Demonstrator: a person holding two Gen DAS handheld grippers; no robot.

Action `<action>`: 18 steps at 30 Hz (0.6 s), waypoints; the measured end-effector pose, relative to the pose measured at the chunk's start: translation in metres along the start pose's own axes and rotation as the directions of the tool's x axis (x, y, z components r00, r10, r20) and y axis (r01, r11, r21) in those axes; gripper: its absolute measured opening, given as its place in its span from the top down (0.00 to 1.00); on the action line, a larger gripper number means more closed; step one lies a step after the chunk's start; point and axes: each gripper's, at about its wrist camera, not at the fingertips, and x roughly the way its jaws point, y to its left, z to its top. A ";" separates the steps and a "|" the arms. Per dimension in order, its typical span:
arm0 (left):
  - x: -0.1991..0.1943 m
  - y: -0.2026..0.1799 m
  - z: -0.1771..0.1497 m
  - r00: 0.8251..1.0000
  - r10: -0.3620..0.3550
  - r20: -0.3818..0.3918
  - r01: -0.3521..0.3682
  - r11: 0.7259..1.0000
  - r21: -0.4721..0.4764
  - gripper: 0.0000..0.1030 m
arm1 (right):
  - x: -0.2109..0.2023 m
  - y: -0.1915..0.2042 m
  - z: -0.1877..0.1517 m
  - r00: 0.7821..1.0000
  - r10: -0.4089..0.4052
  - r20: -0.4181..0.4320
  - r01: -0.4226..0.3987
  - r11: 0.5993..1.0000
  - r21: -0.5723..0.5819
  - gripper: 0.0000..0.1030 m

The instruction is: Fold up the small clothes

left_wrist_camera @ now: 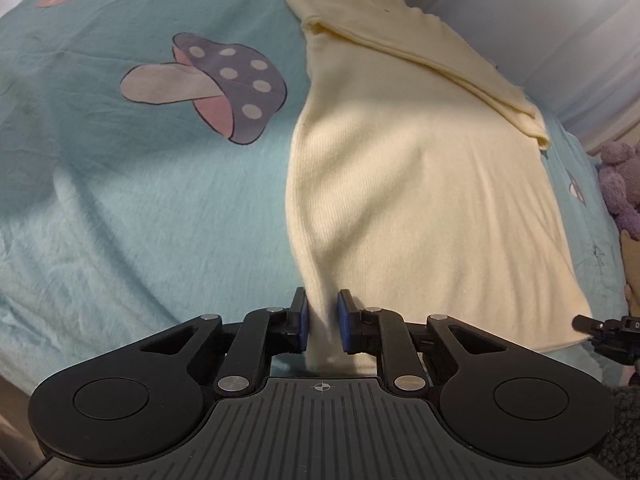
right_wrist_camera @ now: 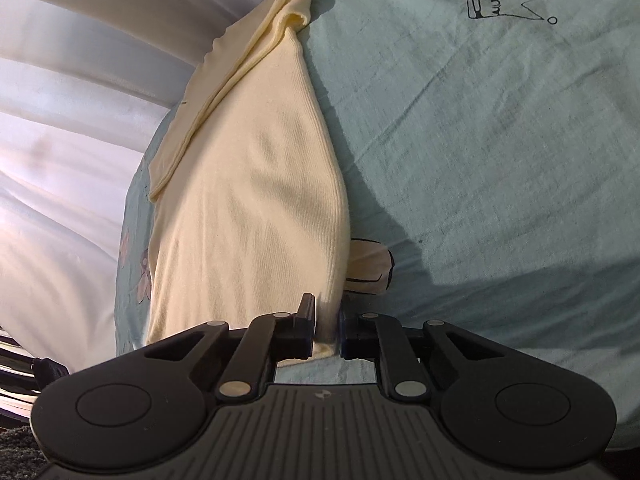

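We see a teal bedsheet (left_wrist_camera: pixel 120 208) printed with mushrooms, a cream knit garment (left_wrist_camera: pixel 420 184) lying on it, its far end folded over; our left hand-held gripper (left_wrist_camera: pixel 323 322) and right hand-held gripper (right_wrist_camera: pixel 327 330) each pinch a near corner

- The left gripper (left_wrist_camera: pixel 323 320) points forward and slightly down, its body filling the near bottom of its own view; the jaws stand nearly closed, the blue pads (left_wrist_camera: pixel 344 322) pinching a near corner of the cream garment (left_wrist_camera: pixel 420 184).
- The right gripper (right_wrist_camera: pixel 327 328) is angled the same way, jaws drawn close on the other near corner of the cream garment, which passes between the black fingers (right_wrist_camera: pixel 306 326).
- In the left wrist view, the right gripper's tip shows at the far right edge, level with the left gripper, well apart from it.
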 end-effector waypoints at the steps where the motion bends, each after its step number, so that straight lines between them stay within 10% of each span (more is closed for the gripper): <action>1: 0.000 0.001 0.000 1.000 -0.012 -0.002 0.012 1.000 -0.008 0.87 | 0.001 -0.001 0.000 1.000 0.009 -0.005 -0.009 1.000 0.007 0.91; 11: -0.018 -0.001 0.030 0.976 -0.152 0.156 0.164 0.984 -0.072 0.91 | 0.004 0.016 0.020 0.993 0.096 0.068 -0.095 0.995 -0.013 0.94; 18: -0.007 -0.030 0.097 0.935 -0.112 0.338 0.110 0.994 0.025 0.91 | 0.027 0.064 0.080 0.959 0.073 0.274 -0.034 0.989 -0.146 0.94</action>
